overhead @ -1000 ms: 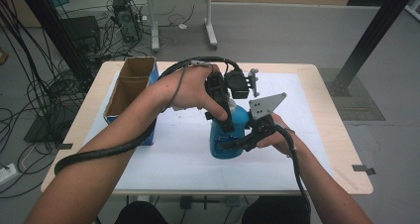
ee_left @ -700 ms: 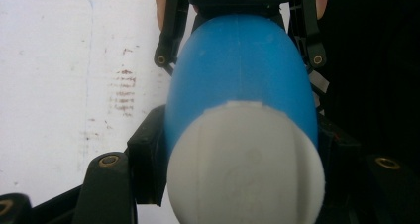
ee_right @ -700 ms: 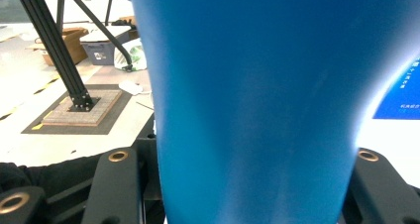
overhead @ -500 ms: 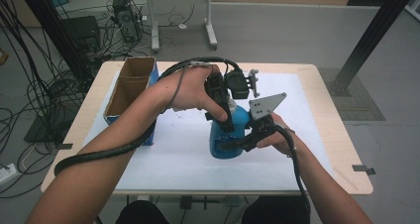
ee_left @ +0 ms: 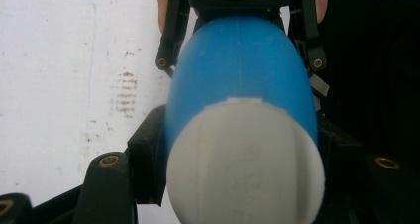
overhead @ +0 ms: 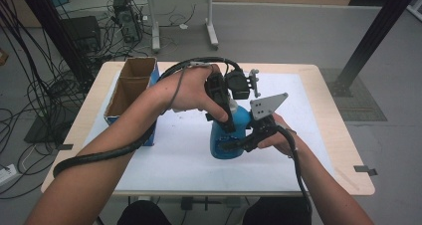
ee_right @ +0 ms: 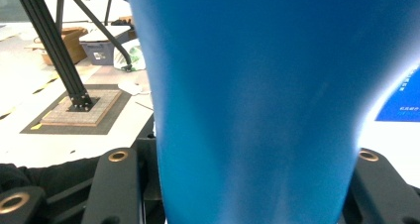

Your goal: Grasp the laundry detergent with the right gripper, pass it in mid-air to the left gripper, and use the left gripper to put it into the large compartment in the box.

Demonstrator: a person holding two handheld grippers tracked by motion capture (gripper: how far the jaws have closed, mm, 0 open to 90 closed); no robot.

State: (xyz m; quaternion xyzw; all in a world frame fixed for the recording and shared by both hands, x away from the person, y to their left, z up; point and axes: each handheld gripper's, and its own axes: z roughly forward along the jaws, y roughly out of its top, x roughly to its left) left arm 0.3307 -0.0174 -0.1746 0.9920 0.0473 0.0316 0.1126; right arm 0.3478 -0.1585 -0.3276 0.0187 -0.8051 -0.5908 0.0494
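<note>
From above, the blue bottle (overhead: pixel 226 138) stands mid-table, well right of the box (overhead: pixel 130 93), bare mat around it. My left gripper (ee_left: pixel 242 149) clamps its neck below the white cap (ee_left: pixel 245 164). My right gripper (ee_right: pixel 247 184) squeezes its body.

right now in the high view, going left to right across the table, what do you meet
cardboard box → left hand → blue bottle, gripped by both grippers → right hand → bare table edge
</note>
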